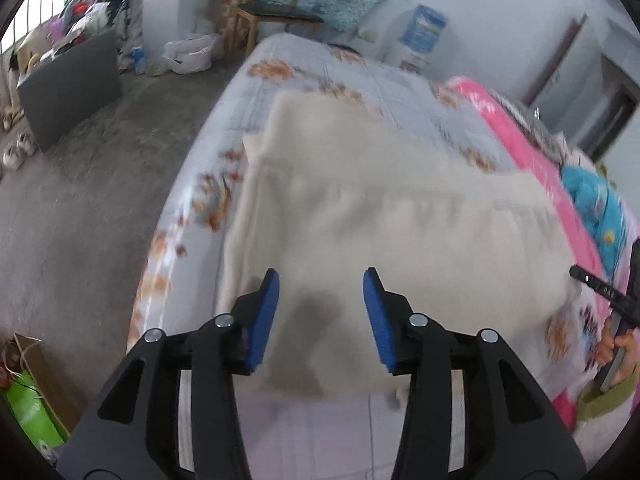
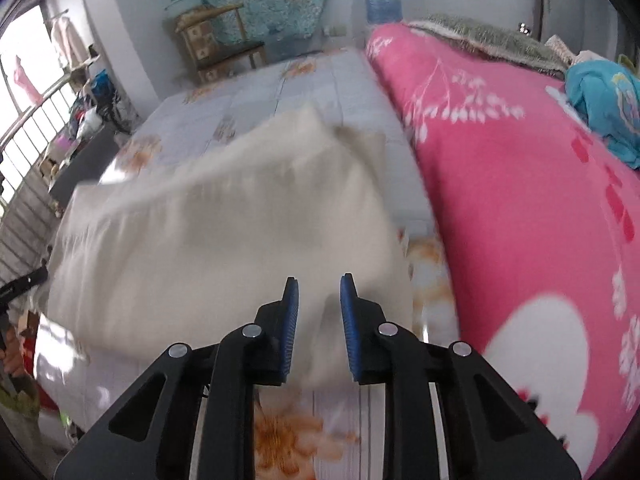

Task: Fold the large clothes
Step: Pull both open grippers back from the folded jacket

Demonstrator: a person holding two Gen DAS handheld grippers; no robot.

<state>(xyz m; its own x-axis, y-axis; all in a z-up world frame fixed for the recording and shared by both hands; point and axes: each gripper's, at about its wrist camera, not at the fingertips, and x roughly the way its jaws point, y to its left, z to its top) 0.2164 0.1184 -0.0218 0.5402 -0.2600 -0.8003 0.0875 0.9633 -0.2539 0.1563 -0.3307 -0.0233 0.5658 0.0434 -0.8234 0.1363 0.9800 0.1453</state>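
A large cream-white garment point(image 1: 384, 216) lies spread on the bed, partly folded, with a doubled layer at its far left. It also shows in the right wrist view point(image 2: 208, 240). My left gripper point(image 1: 320, 280) is open and empty, hovering above the garment's near edge. My right gripper point(image 2: 319, 284) is open with a narrower gap, empty, above the garment's near right corner. The right gripper's body point(image 1: 608, 292) shows at the right edge of the left wrist view.
The bed has a pale floral sheet point(image 1: 304, 76). A pink floral blanket point(image 2: 520, 200) and a blue garment point(image 2: 604, 100) lie along its right side. A wooden chair point(image 2: 216, 48) stands beyond the bed. Concrete floor point(image 1: 88, 208) with a dark box lies to the left.
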